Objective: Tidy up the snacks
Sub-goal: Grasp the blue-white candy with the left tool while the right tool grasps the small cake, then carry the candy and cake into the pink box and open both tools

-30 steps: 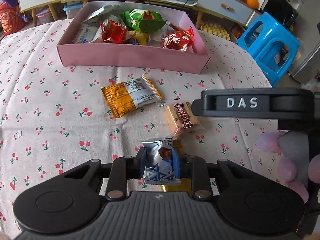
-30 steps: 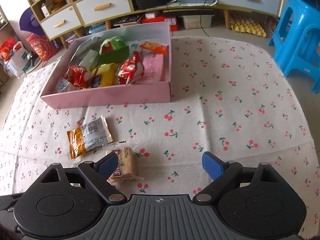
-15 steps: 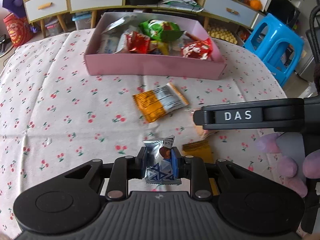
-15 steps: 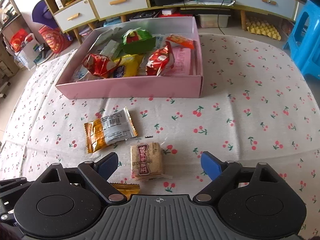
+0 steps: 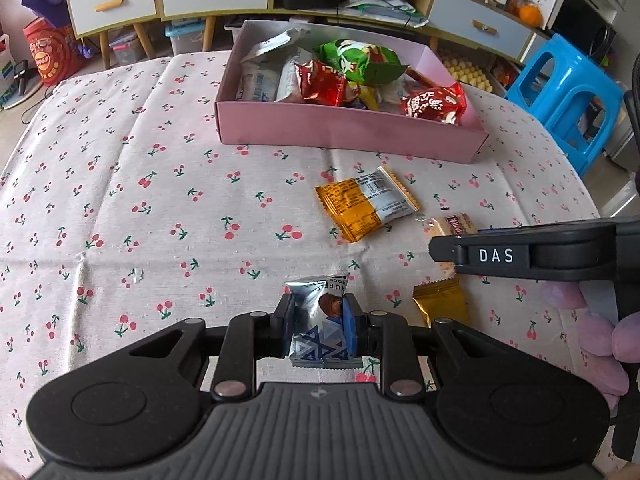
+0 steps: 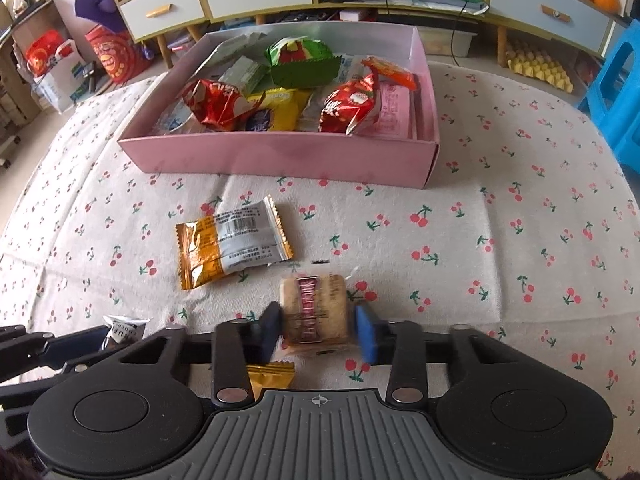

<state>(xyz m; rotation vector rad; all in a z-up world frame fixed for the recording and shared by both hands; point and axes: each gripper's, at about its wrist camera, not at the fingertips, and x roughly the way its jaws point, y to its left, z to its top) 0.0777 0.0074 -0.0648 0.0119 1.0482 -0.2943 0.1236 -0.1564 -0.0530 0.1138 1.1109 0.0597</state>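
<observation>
On the cherry tablecloth [image 6: 500, 208] the pink box [image 6: 280, 160] stands full of snacks. Your right gripper [image 6: 319, 330] has just closed its jaws on the beige biscuit pack [image 6: 314, 312]. Your left gripper [image 5: 320, 330] pinches the silver chocolate packet [image 5: 320, 320].

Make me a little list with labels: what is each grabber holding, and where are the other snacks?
left gripper: shut on the silver and blue chocolate packet
right gripper: jaws have just been closing, now on the tan biscuit packet
pink box: holds many snacks
orange and silver packet: flat on the cherry tablecloth, in front of the box
small gold packet: on the cloth, near the grippers
</observation>
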